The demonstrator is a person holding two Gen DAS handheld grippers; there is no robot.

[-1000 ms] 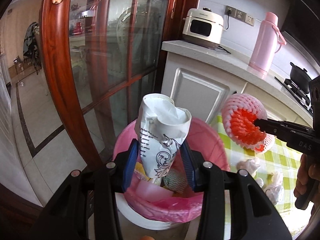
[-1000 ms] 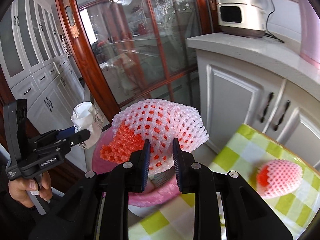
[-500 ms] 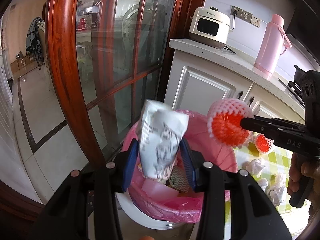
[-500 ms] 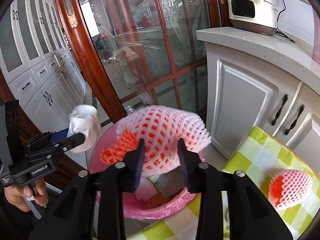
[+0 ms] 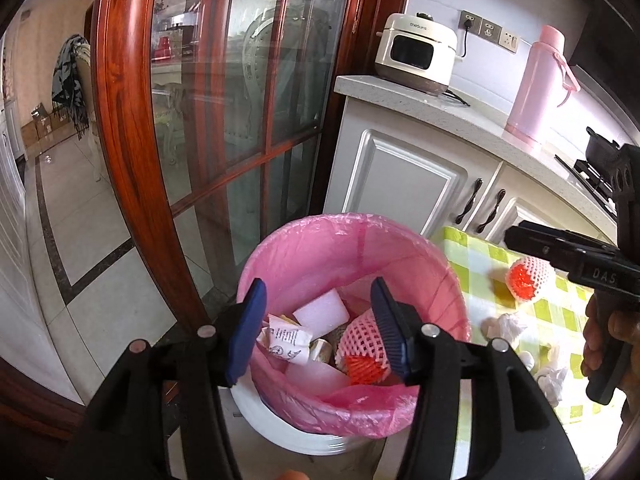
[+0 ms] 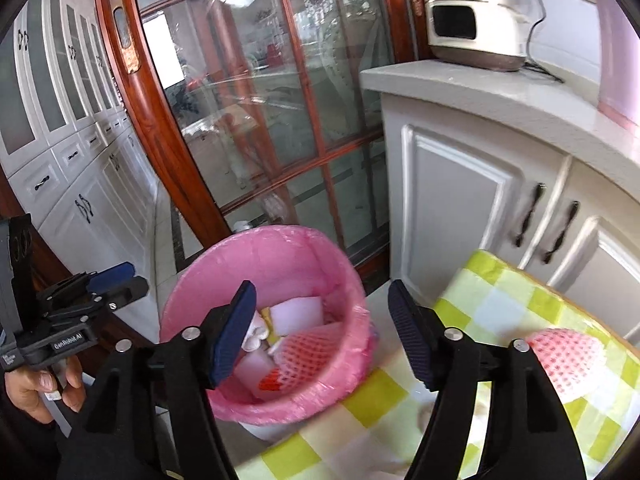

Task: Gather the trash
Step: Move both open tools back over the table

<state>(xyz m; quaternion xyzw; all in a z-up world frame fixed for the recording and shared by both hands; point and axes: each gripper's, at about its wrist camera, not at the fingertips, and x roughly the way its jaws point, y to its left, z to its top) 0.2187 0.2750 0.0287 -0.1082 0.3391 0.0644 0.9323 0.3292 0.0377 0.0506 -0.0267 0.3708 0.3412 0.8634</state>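
Trash lies inside the pink-lined bin (image 5: 352, 248): a crumpled paper cup (image 5: 286, 340) at the left side and a foam fruit net (image 5: 362, 342) at the right side, both below the jaws and touching neither gripper. The left gripper (image 5: 318, 328) is over the bin, its jaws opening with nothing between them. The right gripper (image 6: 322, 332) is also opening and empty, above the bin's right rim. Another foam net (image 6: 570, 354) rests on the checked tablecloth (image 6: 496, 312).

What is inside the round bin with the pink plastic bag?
Inside the round bin lined with a pink plastic bag lie a white foam block, a printed crumpled paper wrapper and a pink-and-orange foam fruit net. Anything underneath them is hidden.
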